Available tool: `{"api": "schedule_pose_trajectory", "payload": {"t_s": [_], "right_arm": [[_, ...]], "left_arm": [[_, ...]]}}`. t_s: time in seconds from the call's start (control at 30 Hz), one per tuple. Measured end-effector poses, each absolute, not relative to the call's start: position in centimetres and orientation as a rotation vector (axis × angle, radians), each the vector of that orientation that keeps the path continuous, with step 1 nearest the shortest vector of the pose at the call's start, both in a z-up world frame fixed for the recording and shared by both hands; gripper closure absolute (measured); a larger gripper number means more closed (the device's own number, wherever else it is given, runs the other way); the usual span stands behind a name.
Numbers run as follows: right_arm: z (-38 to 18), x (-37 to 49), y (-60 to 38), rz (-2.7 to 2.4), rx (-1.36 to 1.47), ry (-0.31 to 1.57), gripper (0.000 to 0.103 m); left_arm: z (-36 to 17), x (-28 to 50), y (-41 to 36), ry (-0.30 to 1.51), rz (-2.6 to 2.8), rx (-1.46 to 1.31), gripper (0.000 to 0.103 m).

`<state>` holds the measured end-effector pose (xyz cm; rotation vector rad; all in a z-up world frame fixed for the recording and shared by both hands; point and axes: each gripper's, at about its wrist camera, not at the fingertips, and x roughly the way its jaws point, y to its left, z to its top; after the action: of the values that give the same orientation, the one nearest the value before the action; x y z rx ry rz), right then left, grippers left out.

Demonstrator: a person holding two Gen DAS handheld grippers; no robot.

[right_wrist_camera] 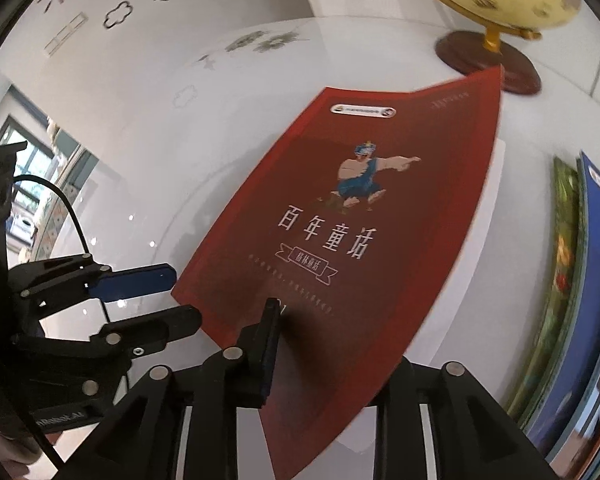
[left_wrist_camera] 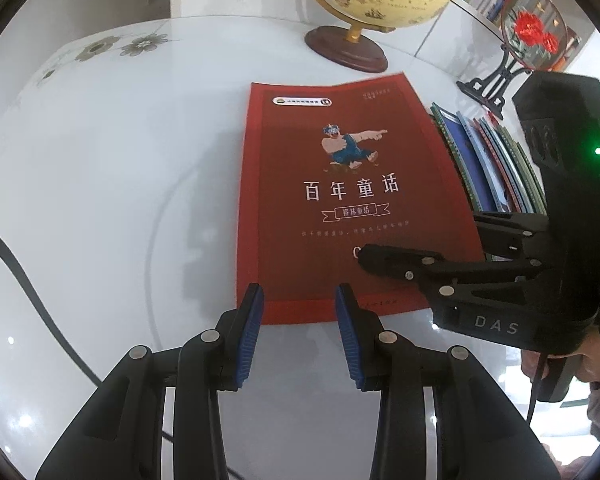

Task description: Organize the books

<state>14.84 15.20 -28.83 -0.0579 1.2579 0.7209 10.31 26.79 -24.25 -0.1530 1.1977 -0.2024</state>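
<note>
On the white table (left_wrist_camera: pixel 100 200), the red book (left_wrist_camera: pixel 340 200) lies flat beside a fanned stack of books (left_wrist_camera: pixel 484 160), not yet joined to it. The right gripper (right_wrist_camera: pixel 324 344) straddles its near edge, jaws parted; whether they grip is unclear. The left gripper (left_wrist_camera: pixel 299 332) hovers half-open, empty.

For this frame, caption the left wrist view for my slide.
Open left tongs hover at the red book's near edge; right tongs reach over its corner.
</note>
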Motion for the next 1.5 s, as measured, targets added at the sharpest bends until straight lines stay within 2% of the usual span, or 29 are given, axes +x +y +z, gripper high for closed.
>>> {"api": "schedule_pose_trajectory", "payload": {"t_s": [0.1,0.17,0.23,0.27,0.4,0.6,0.83,1.0,1.23,1.3,1.5], "right_arm": [[-28.7,15.0,15.4,0.715,-0.034,1.269,0.063],[-28.2,14.9,15.1,0.689,-0.038,1.252,0.060],[-27.4,14.5,14.6,0.664,-0.029,1.237,0.049],[-27.1,14.5,14.3,0.645,-0.029,1.234,0.048],[-26.6,14.7,11.6,0.572,0.000,1.249,0.048],[-27.1,15.3,4.8,0.492,0.193,1.303,0.048],[-23.9,14.1,0.1,0.522,0.283,1.215,0.048],[-22.1,13.4,-3.7,0.496,0.228,1.160,0.048],[-20.1,11.9,-13.6,0.391,0.264,1.080,0.048],[-19.9,11.5,-16.8,0.344,0.266,1.060,0.048],[-20.4,10.4,-26.2,0.270,0.257,1.012,0.048]], "left_arm": [[-23.7,10.2,27.1,1.199,-0.189,-0.163,0.069],[-23.5,10.2,27.1,1.204,-0.183,-0.171,0.062],[-23.3,10.4,27.1,1.201,-0.174,-0.177,0.061],[-23.1,10.5,26.9,1.202,-0.170,-0.177,0.061],[-23.0,11.0,25.9,1.210,-0.165,-0.168,0.061],[-22.6,11.7,22.3,1.206,-0.215,-0.118,0.061],[-21.5,13.2,16.6,1.235,-0.289,-0.115,0.061],[-20.4,14.5,12.0,1.275,-0.299,-0.138,0.061],[-18.5,15.3,4.1,1.253,-0.328,-0.092,0.061],[-18.3,15.1,1.3,1.245,-0.358,-0.063,0.058],[-19.4,14.9,-6.2,1.270,-0.398,-0.011,0.057]]}}
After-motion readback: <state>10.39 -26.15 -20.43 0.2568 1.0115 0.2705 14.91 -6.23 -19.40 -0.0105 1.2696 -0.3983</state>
